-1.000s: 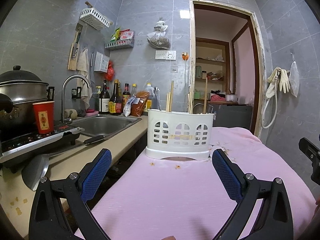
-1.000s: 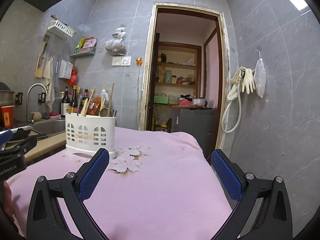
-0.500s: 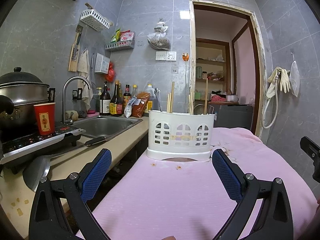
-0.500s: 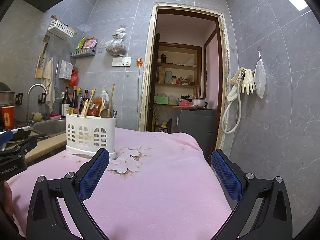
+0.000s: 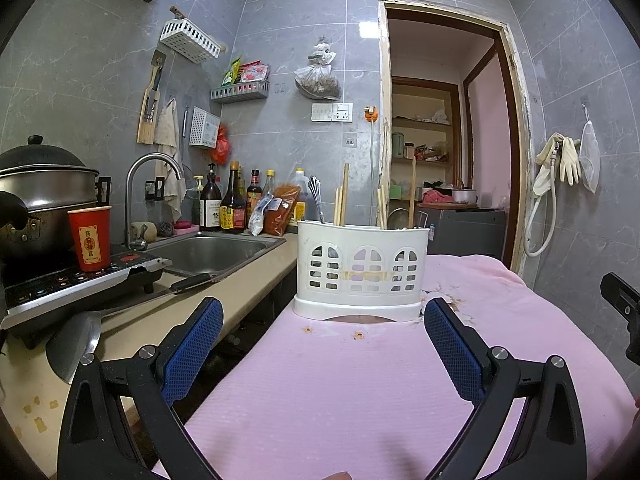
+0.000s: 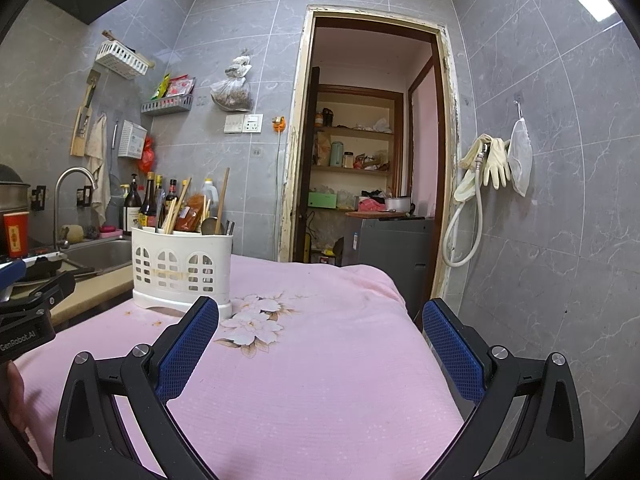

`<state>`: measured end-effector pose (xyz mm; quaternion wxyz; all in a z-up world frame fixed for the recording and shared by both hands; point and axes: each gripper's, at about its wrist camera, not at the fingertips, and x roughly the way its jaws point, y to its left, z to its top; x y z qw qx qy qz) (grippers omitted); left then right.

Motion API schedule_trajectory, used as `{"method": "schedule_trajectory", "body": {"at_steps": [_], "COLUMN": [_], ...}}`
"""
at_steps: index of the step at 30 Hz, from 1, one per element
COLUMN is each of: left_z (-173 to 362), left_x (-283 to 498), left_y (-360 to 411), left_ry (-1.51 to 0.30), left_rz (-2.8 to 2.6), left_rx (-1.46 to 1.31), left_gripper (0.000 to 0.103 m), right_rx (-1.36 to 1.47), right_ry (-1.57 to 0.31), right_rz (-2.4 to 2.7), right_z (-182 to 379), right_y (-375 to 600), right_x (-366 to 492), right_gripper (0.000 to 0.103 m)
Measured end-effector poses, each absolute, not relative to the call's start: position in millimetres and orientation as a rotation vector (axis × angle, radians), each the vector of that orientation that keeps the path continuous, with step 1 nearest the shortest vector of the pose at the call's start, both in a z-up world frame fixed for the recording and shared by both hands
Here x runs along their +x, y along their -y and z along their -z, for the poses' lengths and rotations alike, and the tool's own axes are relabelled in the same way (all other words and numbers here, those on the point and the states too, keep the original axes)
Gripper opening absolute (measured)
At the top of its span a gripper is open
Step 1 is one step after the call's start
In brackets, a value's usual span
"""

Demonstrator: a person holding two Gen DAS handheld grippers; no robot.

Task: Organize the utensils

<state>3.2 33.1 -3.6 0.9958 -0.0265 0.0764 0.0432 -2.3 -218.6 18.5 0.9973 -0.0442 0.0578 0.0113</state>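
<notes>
I am holding both my left gripper (image 5: pixel 322 344) and right gripper (image 6: pixel 320 342) spread wide and empty, facing the white utensil holder (image 5: pixel 362 270) at frame centre, lining up squarely before reaching in.

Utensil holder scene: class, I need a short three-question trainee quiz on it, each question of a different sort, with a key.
1. True or false: the white utensil holder stands on the pink cloth.
2. Multiple choice: the left claw is A) shut on a spoon, B) open and empty, C) out of view.
3. Fill in: the red cup stands on the ____.

Key: 1 true; 2 B; 3 cooktop.
</notes>
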Motion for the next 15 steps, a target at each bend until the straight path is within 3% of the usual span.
{"method": "schedule_trajectory", "body": {"at_steps": [15], "left_z": [3.0], "left_x": [3.1], "left_y": [-32.5], "left_ry": [-0.158], "left_rz": [-0.083], "left_rx": [-0.05], "left_gripper": [0.099], "right_rx": [-0.087], "right_ry": [-0.116], "right_rz": [-0.023], "right_z": [-18.2], "right_y": [218.1], "right_x": [-3.2], "right_gripper": [0.103]}}
